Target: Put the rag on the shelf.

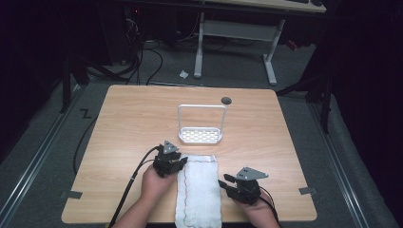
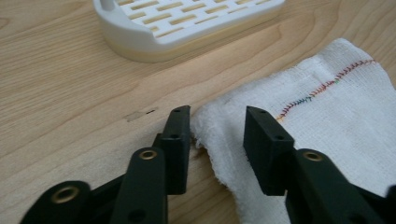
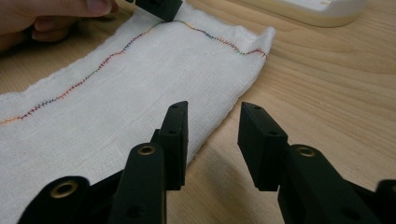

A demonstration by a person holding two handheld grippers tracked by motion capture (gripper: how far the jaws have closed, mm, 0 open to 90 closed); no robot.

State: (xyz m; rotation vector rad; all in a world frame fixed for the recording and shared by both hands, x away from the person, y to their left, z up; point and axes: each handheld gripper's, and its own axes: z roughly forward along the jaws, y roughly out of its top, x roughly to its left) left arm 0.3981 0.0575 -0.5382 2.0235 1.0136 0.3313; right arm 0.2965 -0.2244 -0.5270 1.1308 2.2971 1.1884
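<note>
Cloth [image 1: 198,190] is lying flat on the wooden table [image 1: 128,123], its long axis running from your edge toward the white rack [image 1: 201,124]. You are holding the left gripper [image 1: 169,164] at the cloth's far left corner, jaws apart and straddling the hem without pressing; it sits nearer than the right gripper [image 1: 227,183], parted and empty beside the right edge. Dark room, grey floor surrounding.

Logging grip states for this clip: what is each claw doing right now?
Left claw: open, jaws astride the white cloth's edge, not gripping.
Right claw: open, empty, at the cloth's side edge.
</note>
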